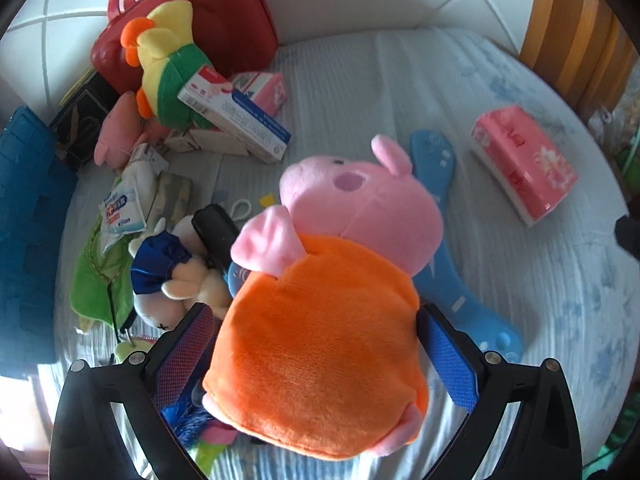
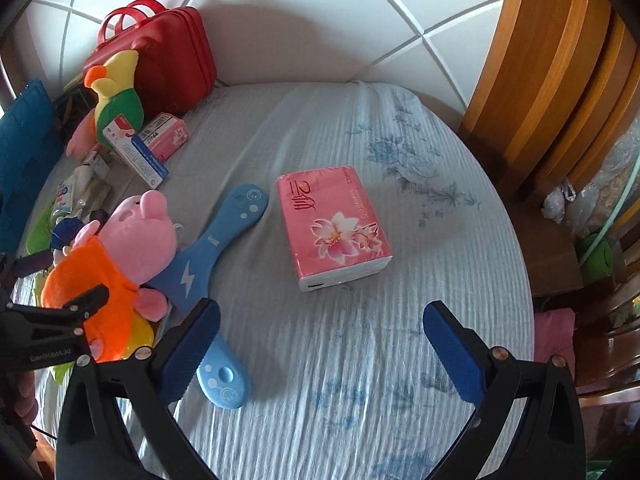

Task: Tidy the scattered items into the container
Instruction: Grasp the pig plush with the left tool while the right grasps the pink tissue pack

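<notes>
Pig held in my left gripper, right one empty.

My left gripper (image 1: 316, 344) gripped the pig (image 1: 320, 320) by its orange body between the jaws, head pointing away. My right gripper (image 2: 320, 340) stood spread wide over bare sheet (image 2: 360, 360), with the tissue pack (image 2: 332, 226) ahead of its jaws and the blue toy (image 2: 208, 260) by its left finger.

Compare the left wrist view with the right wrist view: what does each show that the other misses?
Only the left wrist view shows the left gripper from behind, pads either side of the pig toy, plus a small doll in blue. Only the right wrist view shows the right gripper, open over bare bedsheet, and the flower print on the tissue pack. Both show the red case and blue paddle.
</notes>
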The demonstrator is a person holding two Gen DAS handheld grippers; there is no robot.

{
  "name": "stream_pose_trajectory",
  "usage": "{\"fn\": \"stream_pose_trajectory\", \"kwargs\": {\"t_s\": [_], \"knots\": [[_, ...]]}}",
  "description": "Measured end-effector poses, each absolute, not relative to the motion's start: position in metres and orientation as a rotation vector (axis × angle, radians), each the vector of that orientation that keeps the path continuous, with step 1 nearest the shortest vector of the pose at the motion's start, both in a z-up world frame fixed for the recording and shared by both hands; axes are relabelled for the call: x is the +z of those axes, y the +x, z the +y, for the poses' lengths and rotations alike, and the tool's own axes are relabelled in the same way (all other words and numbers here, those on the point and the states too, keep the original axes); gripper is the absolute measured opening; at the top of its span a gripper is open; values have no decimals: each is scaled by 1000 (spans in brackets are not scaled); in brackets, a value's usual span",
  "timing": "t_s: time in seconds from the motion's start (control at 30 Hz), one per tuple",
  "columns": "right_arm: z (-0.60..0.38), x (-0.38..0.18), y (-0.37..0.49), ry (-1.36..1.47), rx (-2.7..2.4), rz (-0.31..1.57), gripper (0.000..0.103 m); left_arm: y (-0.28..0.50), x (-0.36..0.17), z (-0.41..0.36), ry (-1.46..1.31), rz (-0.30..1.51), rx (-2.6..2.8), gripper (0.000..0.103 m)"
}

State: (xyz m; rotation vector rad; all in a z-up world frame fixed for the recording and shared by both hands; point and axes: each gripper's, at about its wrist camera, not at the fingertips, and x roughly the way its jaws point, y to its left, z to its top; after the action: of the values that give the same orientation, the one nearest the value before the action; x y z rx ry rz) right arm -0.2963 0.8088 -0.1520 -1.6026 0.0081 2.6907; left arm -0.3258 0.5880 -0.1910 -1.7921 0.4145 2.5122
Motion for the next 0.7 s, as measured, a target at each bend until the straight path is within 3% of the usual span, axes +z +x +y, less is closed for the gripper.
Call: {"fn": "stream_pose_trajectory", "kwargs": {"t_s": [0.13,0.27,0.43,0.7], "knots": [[818,-172,-313,-1656,2656,37,103,-334,-193,584,-1751,320,2534,84],[818,-183,-329,-1667,2643,53,103,-363,-184,586,-1672,245,2564,78],[812,-197,-358,-1692,2629,22,103,-392,-190,606,-1618,234,2583,79],[820,-233,-400,-1777,2587,-61,103,-402,-210,614,-1777,321,2487,95]]}}
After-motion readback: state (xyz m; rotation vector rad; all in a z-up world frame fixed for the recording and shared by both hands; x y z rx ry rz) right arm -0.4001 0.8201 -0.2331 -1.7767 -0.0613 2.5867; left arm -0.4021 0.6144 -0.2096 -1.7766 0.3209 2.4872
